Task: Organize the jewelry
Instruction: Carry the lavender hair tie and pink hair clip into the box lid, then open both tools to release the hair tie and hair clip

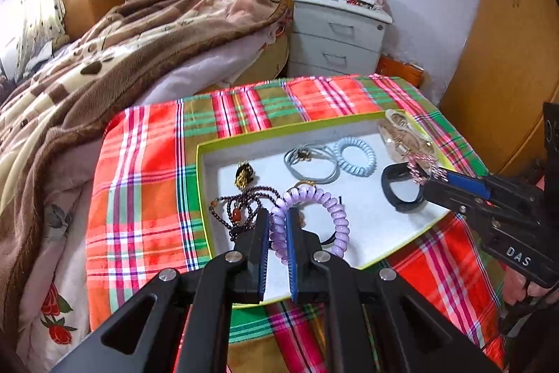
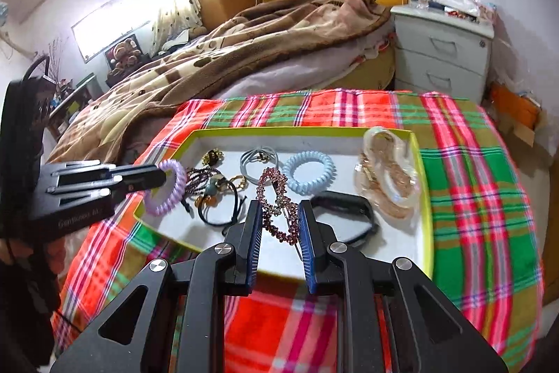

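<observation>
A shallow white tray with a yellow-green rim (image 1: 244, 137) (image 2: 279, 131) lies on a plaid cloth. My left gripper (image 1: 278, 215) is shut on a purple spiral hair tie (image 1: 314, 198), which also shows in the right wrist view (image 2: 167, 187), held over the tray's near left part. My right gripper (image 2: 277, 208) is shut on a pink beaded hair clip (image 2: 276, 198), seen over the tray's right side in the left wrist view (image 1: 424, 168). A blue spiral tie (image 1: 354, 156) (image 2: 309, 172), grey cord (image 1: 311, 159), dark bead bracelet (image 1: 241, 208) and black band (image 1: 401, 187) (image 2: 344, 215) lie in the tray.
A clear packet of gold jewelry (image 2: 387, 177) leans on the tray's far right rim. A bed with a brown blanket (image 1: 122, 58) lies to the left. A grey nightstand (image 1: 335, 34) stands behind the table. A wooden wardrobe (image 1: 506, 58) is on the right.
</observation>
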A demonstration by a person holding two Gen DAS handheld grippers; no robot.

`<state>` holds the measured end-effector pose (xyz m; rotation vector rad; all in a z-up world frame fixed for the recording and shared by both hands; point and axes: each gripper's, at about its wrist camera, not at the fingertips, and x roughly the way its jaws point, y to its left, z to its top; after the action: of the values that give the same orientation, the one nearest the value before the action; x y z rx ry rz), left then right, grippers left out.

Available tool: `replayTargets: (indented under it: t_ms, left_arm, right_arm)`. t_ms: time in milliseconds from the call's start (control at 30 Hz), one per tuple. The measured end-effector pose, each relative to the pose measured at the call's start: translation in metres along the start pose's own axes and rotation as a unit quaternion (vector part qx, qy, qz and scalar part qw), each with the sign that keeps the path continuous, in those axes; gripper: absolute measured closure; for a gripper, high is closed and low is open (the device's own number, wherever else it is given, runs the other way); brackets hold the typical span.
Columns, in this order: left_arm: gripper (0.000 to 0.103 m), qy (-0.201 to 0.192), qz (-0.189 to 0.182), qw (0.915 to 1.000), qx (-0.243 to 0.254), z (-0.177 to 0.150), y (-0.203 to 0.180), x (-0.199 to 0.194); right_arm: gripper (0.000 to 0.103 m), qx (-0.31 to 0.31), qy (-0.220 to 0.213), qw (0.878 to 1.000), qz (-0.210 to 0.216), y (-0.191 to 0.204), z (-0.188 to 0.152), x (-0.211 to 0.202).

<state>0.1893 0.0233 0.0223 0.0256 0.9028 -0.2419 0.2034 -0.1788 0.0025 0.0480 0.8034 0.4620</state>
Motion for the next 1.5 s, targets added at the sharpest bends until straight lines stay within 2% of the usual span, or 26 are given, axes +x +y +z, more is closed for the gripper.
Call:
replayTargets:
  t_ms: [300, 633, 1233, 1500]
  left_arm:
    - [0.093, 0.021, -0.002, 0.9998, 0.0, -0.011, -0.001, 0.02]
    - [0.093, 0.037, -0.004, 0.9993, -0.006, -0.017, 0.0, 0.031]
    - [0.092, 0.049, -0.013, 0.9985, -0.019, -0.02, 0.003, 0.037]
    - [0.082, 0.052, -0.01, 0.9983, -0.024, -0.02, 0.002, 0.037]
  right_arm:
    - [0.081, -0.009, 0.038, 0.999, -0.005, 0.004, 0.009, 0.037]
    - [0.081, -0.009, 0.062, 0.998, -0.019, 0.002, 0.009, 0.055]
    - [0.081, -0.026, 0.062, 0.997, -0.03, 0.008, 0.01, 0.061]
    - [0.081, -0.023, 0.059, 0.997, -0.031, 0.007, 0.01, 0.059]
